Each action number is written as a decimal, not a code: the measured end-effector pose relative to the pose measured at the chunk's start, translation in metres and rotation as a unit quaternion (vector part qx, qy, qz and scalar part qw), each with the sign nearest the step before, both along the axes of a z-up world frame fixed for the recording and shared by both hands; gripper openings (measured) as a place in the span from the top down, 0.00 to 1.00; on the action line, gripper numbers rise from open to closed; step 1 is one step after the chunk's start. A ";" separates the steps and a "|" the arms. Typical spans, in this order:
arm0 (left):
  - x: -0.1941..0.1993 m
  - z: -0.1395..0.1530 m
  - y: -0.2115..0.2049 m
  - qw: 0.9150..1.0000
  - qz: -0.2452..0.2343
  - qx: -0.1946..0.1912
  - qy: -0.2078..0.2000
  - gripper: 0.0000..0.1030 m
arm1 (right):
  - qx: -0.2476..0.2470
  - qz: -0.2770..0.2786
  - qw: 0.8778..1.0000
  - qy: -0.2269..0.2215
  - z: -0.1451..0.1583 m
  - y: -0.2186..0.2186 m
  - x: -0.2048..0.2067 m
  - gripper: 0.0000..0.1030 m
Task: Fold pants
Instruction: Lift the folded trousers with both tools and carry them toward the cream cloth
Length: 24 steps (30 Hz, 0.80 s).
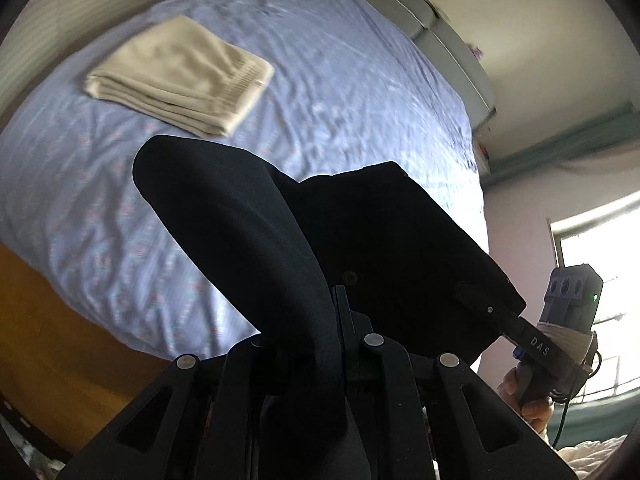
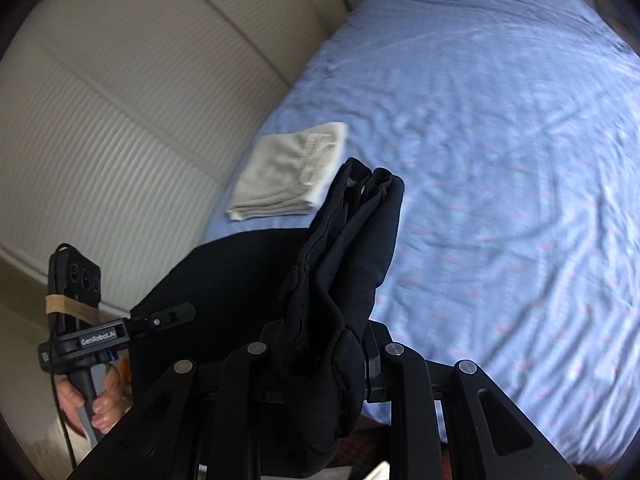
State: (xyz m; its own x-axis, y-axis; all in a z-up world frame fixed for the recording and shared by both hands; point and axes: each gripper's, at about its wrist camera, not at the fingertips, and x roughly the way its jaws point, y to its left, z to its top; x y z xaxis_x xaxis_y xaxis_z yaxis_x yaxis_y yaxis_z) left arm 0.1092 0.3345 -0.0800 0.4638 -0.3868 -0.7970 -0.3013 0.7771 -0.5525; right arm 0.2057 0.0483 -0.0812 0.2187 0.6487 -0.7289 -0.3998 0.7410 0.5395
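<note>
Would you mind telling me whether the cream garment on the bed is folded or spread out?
Folded. The cream garment lies on the blue bedsheet as a compact rectangle with stacked layers along its edge.

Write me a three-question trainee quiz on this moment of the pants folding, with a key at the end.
1. True or false: the black pants lie flat on the blue bedsheet.
2. Which is already folded on the bed? A) the cream garment B) a red towel C) a grey pillow
3. Fill in: the left gripper and the right gripper each have their jaws shut on the black ____.

Key:
1. False: both grippers hold them up above the sheet.
2. A
3. pants
</note>
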 end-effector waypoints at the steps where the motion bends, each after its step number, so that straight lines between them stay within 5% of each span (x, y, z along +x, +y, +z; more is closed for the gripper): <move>1: -0.001 0.002 0.010 1.000 0.012 0.000 0.002 0.86 | 0.003 0.005 1.000 0.001 0.001 0.008 0.002 0.76; 12: 0.035 0.023 0.105 0.999 0.012 0.029 -0.040 0.86 | 0.020 0.013 1.000 -0.014 0.013 0.111 0.043 0.76; 24: 0.172 0.022 0.250 0.991 -0.123 0.033 -0.044 0.86 | 0.012 -0.109 0.994 -0.011 0.009 0.231 0.101 0.76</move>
